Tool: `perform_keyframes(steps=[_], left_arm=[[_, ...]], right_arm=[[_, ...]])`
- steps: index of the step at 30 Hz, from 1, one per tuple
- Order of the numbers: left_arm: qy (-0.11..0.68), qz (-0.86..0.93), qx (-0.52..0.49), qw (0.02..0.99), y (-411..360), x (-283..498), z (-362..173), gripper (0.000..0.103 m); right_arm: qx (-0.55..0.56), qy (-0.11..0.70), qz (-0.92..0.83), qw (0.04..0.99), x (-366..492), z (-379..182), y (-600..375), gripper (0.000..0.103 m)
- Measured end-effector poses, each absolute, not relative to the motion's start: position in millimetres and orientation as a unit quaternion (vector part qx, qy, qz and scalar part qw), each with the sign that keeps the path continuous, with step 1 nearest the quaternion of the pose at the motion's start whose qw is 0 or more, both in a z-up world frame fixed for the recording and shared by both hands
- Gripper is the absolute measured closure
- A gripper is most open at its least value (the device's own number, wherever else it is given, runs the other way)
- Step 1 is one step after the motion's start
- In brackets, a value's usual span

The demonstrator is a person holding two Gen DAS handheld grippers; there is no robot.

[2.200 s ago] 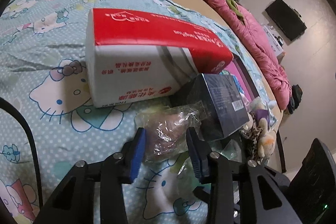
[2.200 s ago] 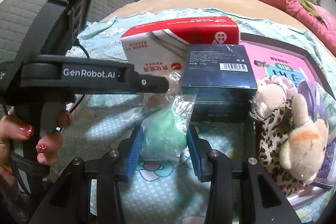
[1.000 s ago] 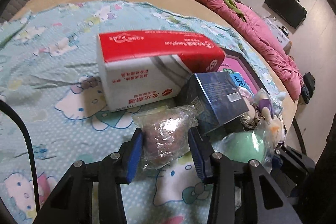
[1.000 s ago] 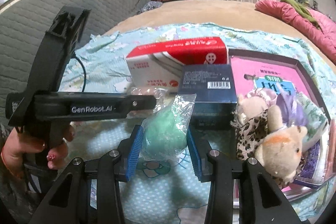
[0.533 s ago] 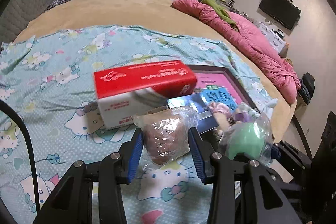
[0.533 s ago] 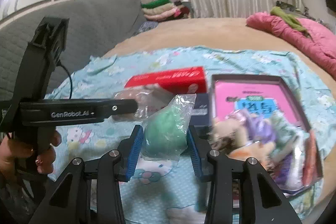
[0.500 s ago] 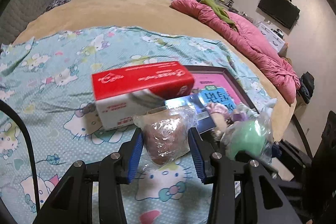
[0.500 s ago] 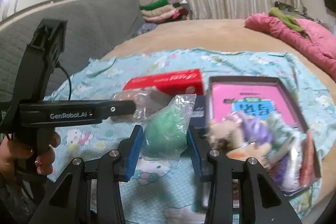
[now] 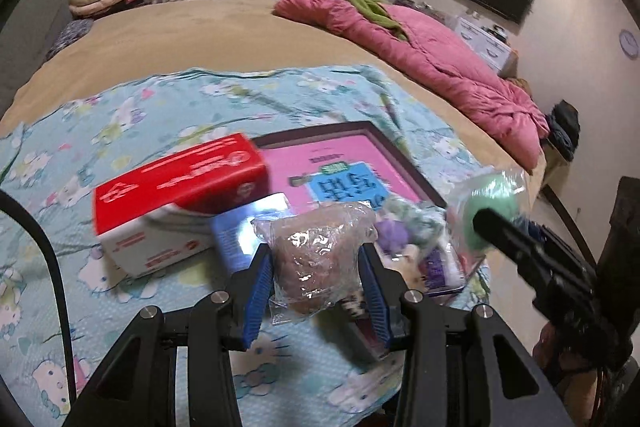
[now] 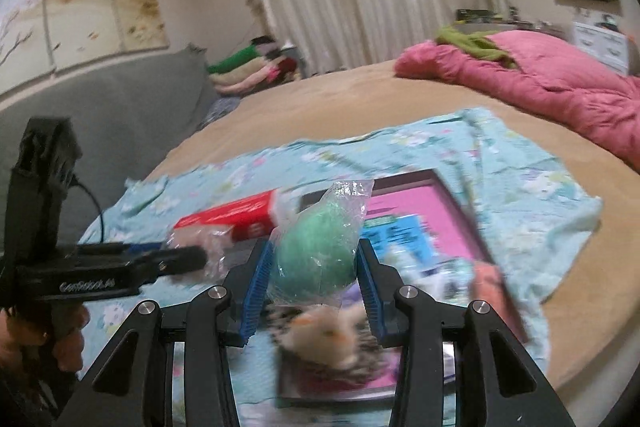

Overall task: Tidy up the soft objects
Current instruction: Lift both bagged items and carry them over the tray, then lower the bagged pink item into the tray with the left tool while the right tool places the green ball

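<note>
Left wrist view shows the left claw [image 9: 316, 267] clenched on a brownish soft toy in a clear plastic bag [image 9: 320, 259], its blue pads [image 9: 258, 281] pressing into both sides of the bundle above the patterned sheet [image 9: 120, 131] on the bed. Right wrist view shows the right claw [image 10: 314, 267] grasping a green soft ball in its own clear bag [image 10: 318, 251], held above the pink-lined box lid [image 10: 432, 223] where other plush toys [image 10: 328, 335] lie blurred.

Both bundles look light and squashy, so they should give under the pads rather than resist, and neither seems fragile. The plastic film is probably the slippery part: it can slide over the filling, and the loose crinkled top of each bag offers no firm hold. Across the fattest part of the body, where the pads sit at present, appears to be the soundest place to grip. A red and white carton [image 9: 180, 203] lies on the sheet beside the lid.
</note>
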State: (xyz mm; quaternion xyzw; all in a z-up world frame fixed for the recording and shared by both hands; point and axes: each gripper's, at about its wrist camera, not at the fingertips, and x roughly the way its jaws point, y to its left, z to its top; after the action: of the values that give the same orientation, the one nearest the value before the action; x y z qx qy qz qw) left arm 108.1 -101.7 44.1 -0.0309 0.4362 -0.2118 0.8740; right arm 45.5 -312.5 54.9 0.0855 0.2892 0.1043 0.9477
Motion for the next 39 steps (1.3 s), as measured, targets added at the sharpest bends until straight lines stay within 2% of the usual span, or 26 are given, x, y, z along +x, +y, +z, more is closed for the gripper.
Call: perform_keyframes(steps=[7, 16, 39], left_arm=[[0.449, -0.237, -0.003, 0.862, -146, 110, 35, 0.059], [0.465, -0.252, 0.020, 0.848, -184, 116, 17, 0.059], [0.492, -0.212, 0.006, 0.844, -176, 162, -17, 0.057]], right_arm=[[0.122, 0.296, 0.057, 0.946, 47, 48, -361, 0.059], [0.129, 0.337, 0.053, 0.931, 54, 28, -370, 0.059], [0.086, 0.415, 0.112, 0.899, 70, -13, -335, 0.059]])
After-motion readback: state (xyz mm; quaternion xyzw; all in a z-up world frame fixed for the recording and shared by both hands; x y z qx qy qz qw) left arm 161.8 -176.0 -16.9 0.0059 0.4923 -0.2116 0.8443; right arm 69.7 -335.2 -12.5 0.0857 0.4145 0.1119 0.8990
